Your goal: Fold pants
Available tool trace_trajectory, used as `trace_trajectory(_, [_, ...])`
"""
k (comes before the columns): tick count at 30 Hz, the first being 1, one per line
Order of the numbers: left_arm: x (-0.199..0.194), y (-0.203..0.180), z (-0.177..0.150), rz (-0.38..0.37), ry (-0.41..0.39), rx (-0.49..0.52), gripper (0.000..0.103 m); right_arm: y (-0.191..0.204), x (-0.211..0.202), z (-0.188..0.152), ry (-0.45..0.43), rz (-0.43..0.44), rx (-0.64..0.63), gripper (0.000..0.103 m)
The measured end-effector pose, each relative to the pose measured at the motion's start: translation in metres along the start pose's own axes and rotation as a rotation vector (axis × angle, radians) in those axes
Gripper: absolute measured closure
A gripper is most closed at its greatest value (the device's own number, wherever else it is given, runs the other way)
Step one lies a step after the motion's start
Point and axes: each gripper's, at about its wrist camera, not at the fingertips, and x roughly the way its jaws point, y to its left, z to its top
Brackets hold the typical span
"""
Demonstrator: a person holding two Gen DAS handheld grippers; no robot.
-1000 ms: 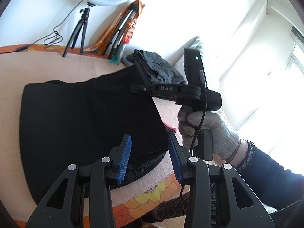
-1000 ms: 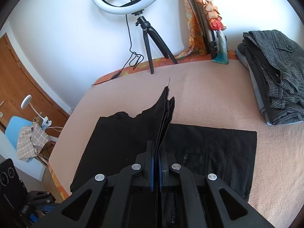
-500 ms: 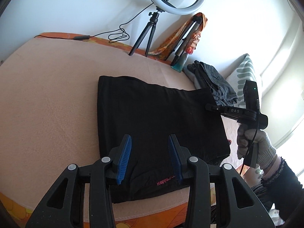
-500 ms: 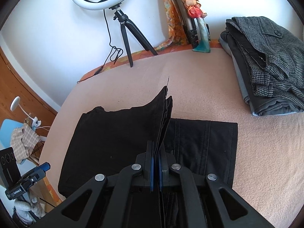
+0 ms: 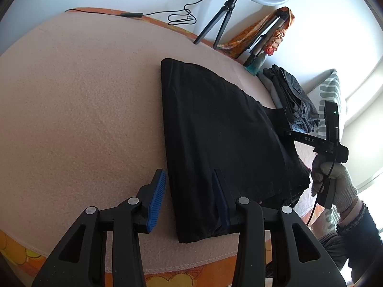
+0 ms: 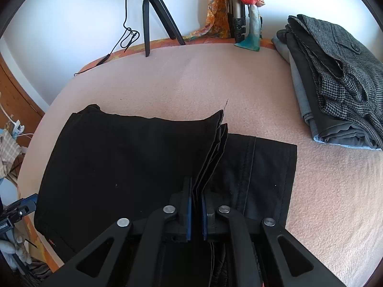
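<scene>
The black pants (image 5: 215, 129) lie folded on the pink blanket (image 5: 79, 110). My left gripper (image 5: 189, 198) is open and empty, hovering above the near left corner of the pants. My right gripper (image 6: 196, 211) is shut on the stacked leg hems of the pants (image 6: 134, 157), holding them low over the waist part (image 6: 265, 167). The right gripper also shows in the left wrist view (image 5: 311, 141), held by a gloved hand at the pants' right end.
A pile of folded grey clothes (image 6: 335, 79) lies at the far right. A ring light tripod (image 6: 153, 12), a second tripod wrapped in orange cloth (image 6: 239, 4) and a cable (image 5: 177, 16) stand at the back edge. The bed's near edge (image 5: 167, 267) is just below.
My right gripper has carried the leg hems down and across onto the pants, lower than before. My left gripper has swung left, from over the pants to their left edge.
</scene>
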Motion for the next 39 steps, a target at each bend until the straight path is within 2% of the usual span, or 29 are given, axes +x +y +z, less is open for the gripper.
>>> trace_trajectory(3, [0.006, -0.001, -0.005, -0.019, 0.018, -0.007, 0.065, 0.003, -0.008, 0.002, -0.011, -0.046, -0.008, 0.067])
trace_trajectory(6, [0.007, -0.001, -0.007, -0.032, 0.013, -0.019, 0.065, 0.011, -0.029, 0.005, -0.072, -0.062, -0.026, 0.063])
trace_trajectory(9, [0.008, 0.002, -0.006, -0.057, 0.011, -0.048, 0.065, 0.026, -0.048, 0.009, -0.136, -0.028, -0.061, 0.051])
trace_trajectory(11, [0.009, 0.006, -0.006, -0.08, 0.009, -0.079, 0.065, 0.038, -0.053, 0.012, -0.142, 0.043, -0.063, 0.047])
trace_trajectory(14, [0.01, 0.009, -0.006, -0.101, 0.009, -0.104, 0.065, 0.063, -0.048, 0.017, -0.107, 0.17, -0.087, 0.046])
trace_trajectory(18, [0.01, 0.011, -0.007, -0.123, 0.007, -0.127, 0.067, 0.103, -0.033, 0.019, -0.043, 0.279, -0.117, 0.046])
trace_trajectory(20, [0.01, 0.013, -0.007, -0.14, 0.005, -0.142, 0.067, 0.12, -0.026, 0.021, -0.009, 0.306, -0.125, 0.044])
trace_trajectory(24, [0.008, 0.017, -0.008, -0.193, -0.006, -0.175, 0.067, 0.151, -0.015, 0.029, 0.026, 0.311, -0.154, 0.036])
trace_trajectory(27, [0.002, 0.011, -0.008, -0.207, -0.028, -0.158, 0.067, 0.172, -0.003, 0.039, 0.057, 0.315, -0.163, 0.034])
trace_trajectory(33, [-0.005, -0.001, -0.006, -0.228, -0.062, -0.116, 0.067, 0.208, 0.029, 0.059, 0.173, 0.295, -0.178, 0.034])
trace_trajectory(39, [-0.007, -0.006, -0.005, -0.24, -0.073, -0.106, 0.067, 0.24, 0.054, 0.073, 0.271, 0.203, -0.224, 0.034])
